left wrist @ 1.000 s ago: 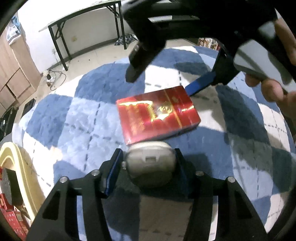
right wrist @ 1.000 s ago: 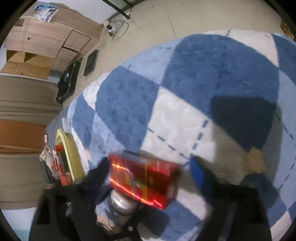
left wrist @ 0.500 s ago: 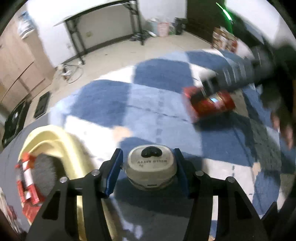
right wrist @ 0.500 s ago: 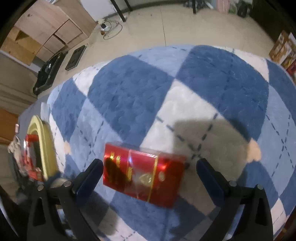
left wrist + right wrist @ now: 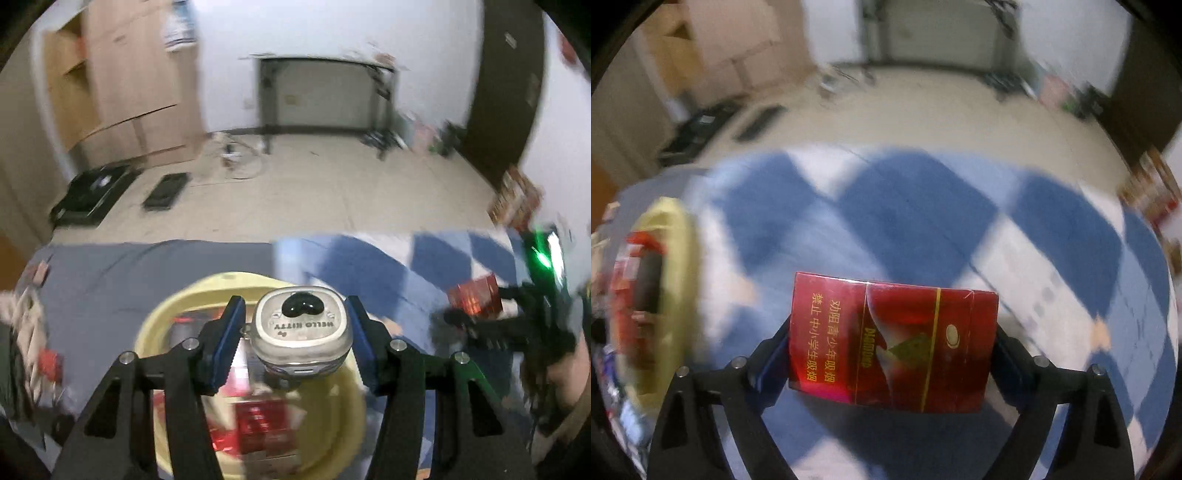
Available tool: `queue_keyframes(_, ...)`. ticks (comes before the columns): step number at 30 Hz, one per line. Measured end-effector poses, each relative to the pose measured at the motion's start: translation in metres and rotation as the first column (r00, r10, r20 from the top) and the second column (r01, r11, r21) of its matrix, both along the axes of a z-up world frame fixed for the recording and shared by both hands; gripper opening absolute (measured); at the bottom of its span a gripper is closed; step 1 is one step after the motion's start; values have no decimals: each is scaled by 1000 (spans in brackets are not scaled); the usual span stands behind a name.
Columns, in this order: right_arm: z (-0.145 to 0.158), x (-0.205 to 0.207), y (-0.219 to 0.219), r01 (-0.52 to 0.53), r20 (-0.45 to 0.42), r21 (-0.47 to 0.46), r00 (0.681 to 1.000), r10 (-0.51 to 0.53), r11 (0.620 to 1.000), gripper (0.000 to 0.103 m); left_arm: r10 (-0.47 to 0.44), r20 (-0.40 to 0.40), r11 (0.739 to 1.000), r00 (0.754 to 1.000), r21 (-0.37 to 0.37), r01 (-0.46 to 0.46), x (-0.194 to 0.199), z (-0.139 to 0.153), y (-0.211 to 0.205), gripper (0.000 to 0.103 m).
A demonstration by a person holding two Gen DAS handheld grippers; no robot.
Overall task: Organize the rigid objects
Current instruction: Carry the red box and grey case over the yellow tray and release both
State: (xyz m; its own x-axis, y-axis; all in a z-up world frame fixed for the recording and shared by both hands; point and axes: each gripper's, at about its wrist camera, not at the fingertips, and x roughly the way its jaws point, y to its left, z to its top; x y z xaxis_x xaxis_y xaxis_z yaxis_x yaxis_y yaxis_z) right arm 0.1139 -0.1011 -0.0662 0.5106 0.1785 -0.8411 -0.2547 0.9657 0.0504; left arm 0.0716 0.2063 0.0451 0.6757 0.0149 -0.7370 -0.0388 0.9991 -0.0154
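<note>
Left wrist view: left gripper (image 5: 295,328) pinches the silver case (image 5: 301,330) above the yellow basin (image 5: 343,417), already half full. Right gripper (image 5: 892,343) clamps the red box (image 5: 892,341) over the rug (image 5: 923,206); both still need dropping in, I'd guess.

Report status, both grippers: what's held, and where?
Left gripper shut on Hello Kitty case, above yellow basin. Right gripper shut on red cigarette pack, over checkered rug.

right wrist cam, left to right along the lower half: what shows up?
Yellow basin holding red packs → left finger of the right claw → red cigarette pack → right finger → blue-and-white checked rug.
</note>
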Motion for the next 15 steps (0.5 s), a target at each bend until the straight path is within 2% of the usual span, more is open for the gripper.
queue_keyframes(2,26,-14,34,-120,79,4,990,120,993,91,62,1,998,998,-8,-62,-5,4,26,57)
queue_keyframes(4,47,-34,71,-248,151,-9,957,247,969,92,116,-22,993,993,-20,-116,-11,-3,51,57)
queue_keyframes(6,55,-56,109,-372,205,-26,906,369,928,92,150,-67,987,986,-42,-153,-14,-18,68,57)
queue_keyframes(7,53,-65,125,-428,208,-21,882,423,904,92,168,-95,984,981,-48,-173,-15,-27,77,57)
queue_keyframes(11,33,-88,176,-543,188,-39,820,540,839,92,199,-199,970,960,-101,-222,-24,-68,104,57)
queue_keyframes(13,23,-87,193,-565,172,-55,807,565,823,91,209,-225,965,952,-108,-238,-28,-84,112,57)
queue_keyframes(15,16,-76,207,-563,154,-47,812,563,825,91,203,-232,963,951,-127,-237,-30,-96,118,57)
